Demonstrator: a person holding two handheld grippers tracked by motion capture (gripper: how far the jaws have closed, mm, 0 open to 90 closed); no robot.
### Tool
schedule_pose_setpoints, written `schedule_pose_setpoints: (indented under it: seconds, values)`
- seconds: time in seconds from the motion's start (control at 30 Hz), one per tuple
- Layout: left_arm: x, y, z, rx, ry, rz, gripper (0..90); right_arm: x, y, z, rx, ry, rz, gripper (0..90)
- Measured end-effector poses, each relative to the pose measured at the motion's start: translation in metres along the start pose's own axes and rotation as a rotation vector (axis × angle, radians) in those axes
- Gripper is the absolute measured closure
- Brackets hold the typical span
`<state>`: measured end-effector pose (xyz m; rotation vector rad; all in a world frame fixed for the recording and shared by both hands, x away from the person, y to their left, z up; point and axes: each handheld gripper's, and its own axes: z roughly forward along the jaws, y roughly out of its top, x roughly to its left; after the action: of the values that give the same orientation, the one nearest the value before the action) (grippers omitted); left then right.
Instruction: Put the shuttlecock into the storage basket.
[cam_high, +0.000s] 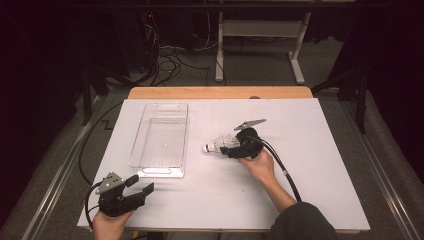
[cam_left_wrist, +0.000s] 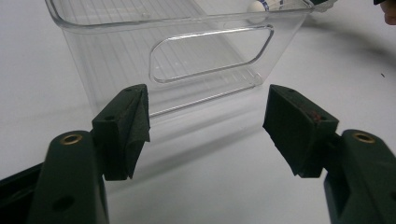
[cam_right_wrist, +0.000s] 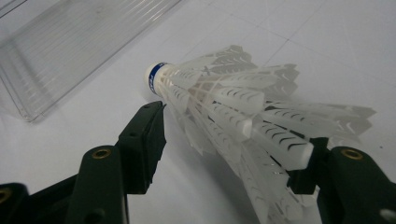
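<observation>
Shuttlecock (cam_right_wrist: 243, 112) work at a white table (cam_high: 300, 200), seen from above and from each gripper. A white plastic shuttlecock with a blue-banded cork lies on its side right of a clear tray (cam_high: 161, 140), its cork pointing toward the tray. The right gripper (cam_high: 231, 148) reaches round its skirt. In the right gripper view the jaws stand wide with the skirt between them; one side of the skirt sits against a pad, the other pad looks apart from it, so no firm grip yet. The left gripper (cam_high: 140, 186) rests near the table's front left corner, jaws released and holding nothing, aimed at the tray's near end wall. The tray looks empty. Judged from this, the job is at its start: the shuttlecock has yet to be clamped, lifted and probably carried into the tray.
</observation>
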<state>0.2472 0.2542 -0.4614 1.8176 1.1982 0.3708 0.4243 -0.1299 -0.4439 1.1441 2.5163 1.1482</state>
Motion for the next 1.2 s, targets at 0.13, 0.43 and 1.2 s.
schedule_pose_setpoints:
  seconds: [0.13,0.43,1.2]
  values:
    - [-0.0005,0.0001,-0.0001,-0.001,-0.003,0.002,32.0,-0.0001,0.0015,0.0012,0.002,0.017,0.013,48.3]
    - [-0.0007,0.0001,0.0003,0.001,0.000,0.005,32.0,0.0006,0.0019,0.0025,0.002,0.022,0.014,63.7]
    - [-0.0008,0.0001,0.0004,0.002,0.000,0.007,32.1,0.0029,0.0019,-0.0002,0.014,0.039,0.005,85.8]
